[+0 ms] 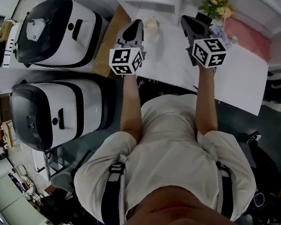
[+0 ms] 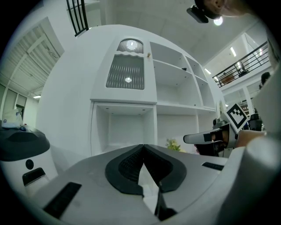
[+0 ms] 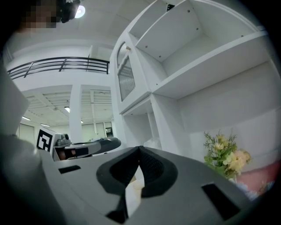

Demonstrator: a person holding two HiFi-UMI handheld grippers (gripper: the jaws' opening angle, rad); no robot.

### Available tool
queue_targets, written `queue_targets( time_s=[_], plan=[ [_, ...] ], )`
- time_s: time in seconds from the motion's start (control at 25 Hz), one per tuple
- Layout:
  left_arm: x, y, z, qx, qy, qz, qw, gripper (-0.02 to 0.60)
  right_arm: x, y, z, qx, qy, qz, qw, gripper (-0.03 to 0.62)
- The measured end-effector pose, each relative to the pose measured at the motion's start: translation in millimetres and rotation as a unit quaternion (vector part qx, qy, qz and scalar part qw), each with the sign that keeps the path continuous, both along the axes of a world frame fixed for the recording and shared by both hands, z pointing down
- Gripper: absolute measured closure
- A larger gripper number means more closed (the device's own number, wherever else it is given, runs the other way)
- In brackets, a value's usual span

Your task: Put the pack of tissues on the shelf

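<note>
Both tools are empty. The left tool (image 2: 142, 147) has its jaws together at the tips with nothing between the pads, and the right tool (image 3: 139, 148) stands the same way. We hold both roughly level above the white surface (image 1: 234, 79), facing the shelf (image 2: 169, 63).

We take the small pale item (image 1: 150, 24) lying ahead of and between the two tools to be the pack of tissues. Neither tool touches it. The views do not settle whether it rests on the surface at the foot of the shelf or inside the lowest compartment.

- **If it lies in front of the shelf:** the grasp and the transfer remain.
- **If it lies in the compartment:** the pack already lies as the task asks.

The upper compartments in view hold no pack. A bunch of flowers (image 3: 226, 156) stands to the right.
</note>
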State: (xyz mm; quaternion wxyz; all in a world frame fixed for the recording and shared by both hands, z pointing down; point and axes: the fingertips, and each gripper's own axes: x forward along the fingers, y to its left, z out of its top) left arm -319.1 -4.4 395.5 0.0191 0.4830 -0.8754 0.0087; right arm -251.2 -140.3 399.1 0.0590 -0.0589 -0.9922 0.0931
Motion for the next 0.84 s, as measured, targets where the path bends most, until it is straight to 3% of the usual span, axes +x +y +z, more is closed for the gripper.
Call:
queue_targets(
  time_s=[0.84],
  plan=[
    [2.7,-5.4,4.2,-0.003,0.008,-0.001,1.0000,0.571,3.5,-5.2,7.3,-0.009,0.004,-0.005,1.000,0.525]
  ],
)
